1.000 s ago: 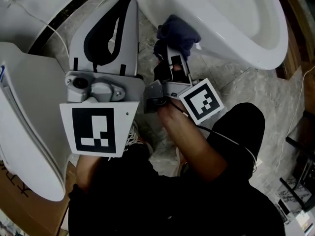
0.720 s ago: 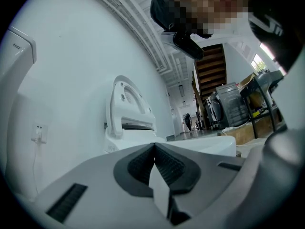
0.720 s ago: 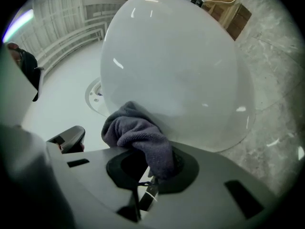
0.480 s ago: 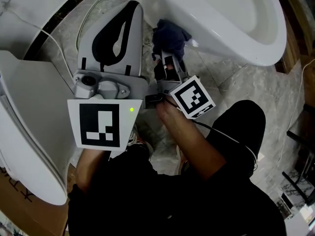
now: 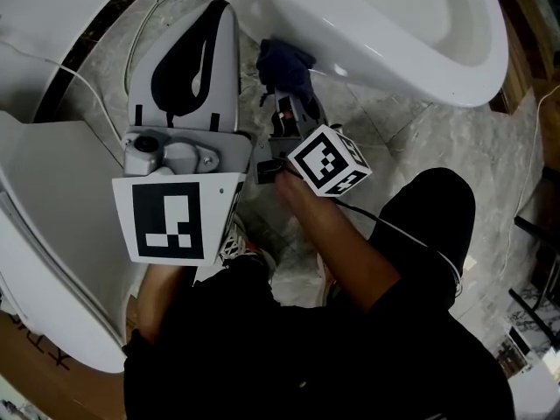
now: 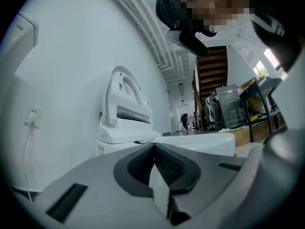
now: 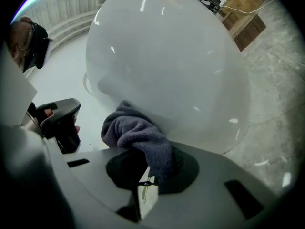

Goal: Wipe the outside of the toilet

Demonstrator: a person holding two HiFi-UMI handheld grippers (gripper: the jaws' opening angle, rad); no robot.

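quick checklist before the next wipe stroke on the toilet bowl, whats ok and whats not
1. Cloth firmly gripped: ok. The right gripper has its jaws shut on one end of it.
2. Cloth in contact with the outside of the toilet bowl: ok. The bunched end presses against the bowl's lower curve.
3. Left gripper out of the way: ok. Its jaws are together and empty, and it points away from the bowl being wiped.
4. Bowl surface beside the cloth free of obstacles: ok. The right gripper view shows it bare and glossy.
5. Dirt left on the bowl: cannot tell. Only reflections show.
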